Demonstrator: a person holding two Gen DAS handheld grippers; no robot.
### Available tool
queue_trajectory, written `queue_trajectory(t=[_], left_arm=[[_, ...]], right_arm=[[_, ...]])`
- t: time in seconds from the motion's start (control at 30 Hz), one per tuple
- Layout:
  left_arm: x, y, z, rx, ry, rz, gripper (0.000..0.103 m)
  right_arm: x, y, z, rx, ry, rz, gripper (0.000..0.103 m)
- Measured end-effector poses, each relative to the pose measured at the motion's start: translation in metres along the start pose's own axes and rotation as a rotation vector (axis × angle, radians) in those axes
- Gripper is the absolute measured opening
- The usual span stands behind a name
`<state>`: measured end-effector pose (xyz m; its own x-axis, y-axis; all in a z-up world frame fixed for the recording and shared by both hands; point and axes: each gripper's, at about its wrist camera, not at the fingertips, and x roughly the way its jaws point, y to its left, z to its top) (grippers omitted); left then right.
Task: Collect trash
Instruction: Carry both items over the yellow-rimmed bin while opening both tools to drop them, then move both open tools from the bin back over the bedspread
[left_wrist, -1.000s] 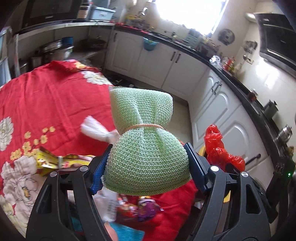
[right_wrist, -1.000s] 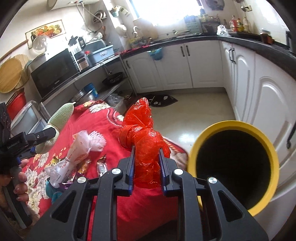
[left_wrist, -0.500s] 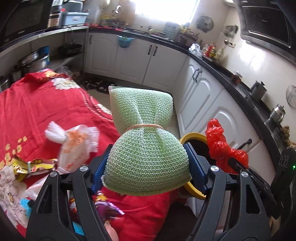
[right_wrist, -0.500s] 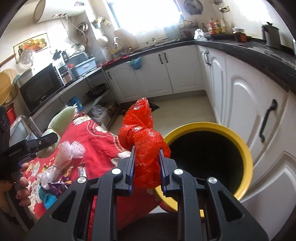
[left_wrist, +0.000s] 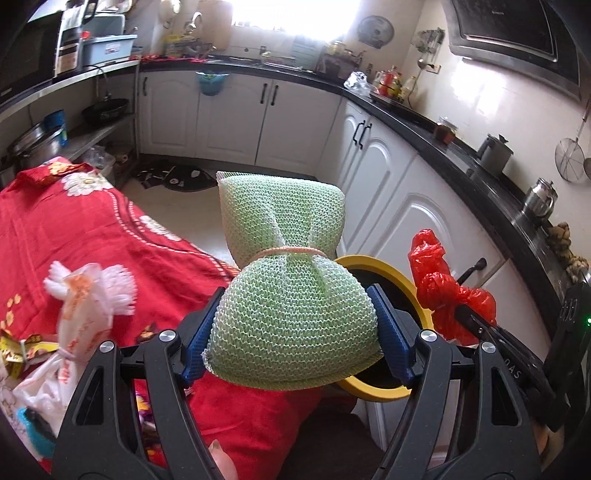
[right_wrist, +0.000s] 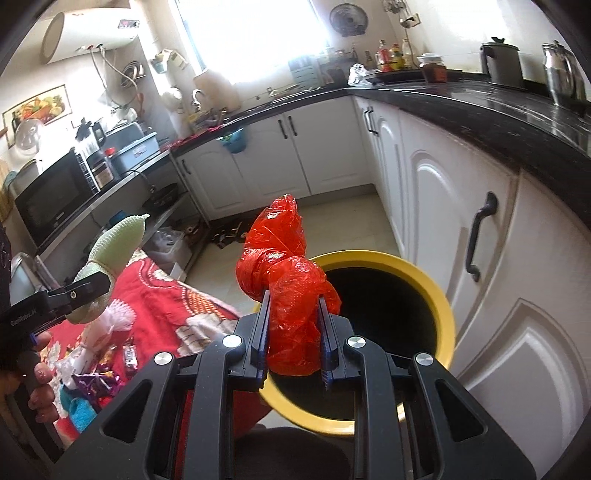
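Observation:
My left gripper (left_wrist: 295, 332) is shut on a green mesh bag (left_wrist: 291, 295) tied with a band, held above the table's edge beside the yellow-rimmed bin (left_wrist: 388, 273). My right gripper (right_wrist: 293, 328) is shut on a crumpled red plastic bag (right_wrist: 284, 269), held over the near rim of the bin (right_wrist: 439, 302), whose inside is dark. The red bag also shows in the left wrist view (left_wrist: 439, 284), and the green bag in the right wrist view (right_wrist: 114, 251).
The table with a red flowered cloth (left_wrist: 92, 229) holds a tied white bag (left_wrist: 81, 310) and several wrappers (right_wrist: 96, 380). White cabinets (right_wrist: 443, 206) under a black counter (right_wrist: 498, 110) stand right behind the bin. Open floor (left_wrist: 192, 206) lies beyond the table.
Both grippers have swung right toward the bin, each still holding its bag. The bin now fills more of the right wrist view and appears in the left wrist view.

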<state>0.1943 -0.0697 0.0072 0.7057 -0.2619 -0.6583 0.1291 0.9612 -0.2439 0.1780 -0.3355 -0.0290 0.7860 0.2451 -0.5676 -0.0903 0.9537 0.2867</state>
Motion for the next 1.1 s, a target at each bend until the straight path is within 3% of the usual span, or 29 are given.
queue_trajectory(t=[0.63, 0.67, 0.7, 0.77, 0.93, 1.1], left_arm=[[0.079, -0.063, -0.016, 0.068, 0.155, -0.108, 0.068], [0.084, -0.065, -0.017, 0.068, 0.162, -0.116, 0.069], [0.087, -0.067, -0.017, 0.068, 0.165, -0.118, 0.069], [0.093, -0.069, -0.017, 0.068, 0.178, -0.125, 0.073], [0.097, -0.067, -0.018, 0.059, 0.178, -0.108, 0.091], [0.083, -0.056, -0.015, 0.048, 0.136, -0.077, 0.092]], right_arm=[[0.023, -0.052, -0.02, 0.076, 0.063, -0.106, 0.023], [0.025, -0.054, -0.021, 0.078, 0.066, -0.105, 0.027], [0.029, -0.056, -0.023, 0.08, 0.077, -0.102, 0.038], [0.035, -0.059, -0.027, 0.082, 0.099, -0.125, 0.05], [0.036, -0.066, -0.032, 0.102, 0.105, -0.147, 0.056], [0.029, -0.064, -0.03, 0.102, 0.077, -0.163, 0.061]])
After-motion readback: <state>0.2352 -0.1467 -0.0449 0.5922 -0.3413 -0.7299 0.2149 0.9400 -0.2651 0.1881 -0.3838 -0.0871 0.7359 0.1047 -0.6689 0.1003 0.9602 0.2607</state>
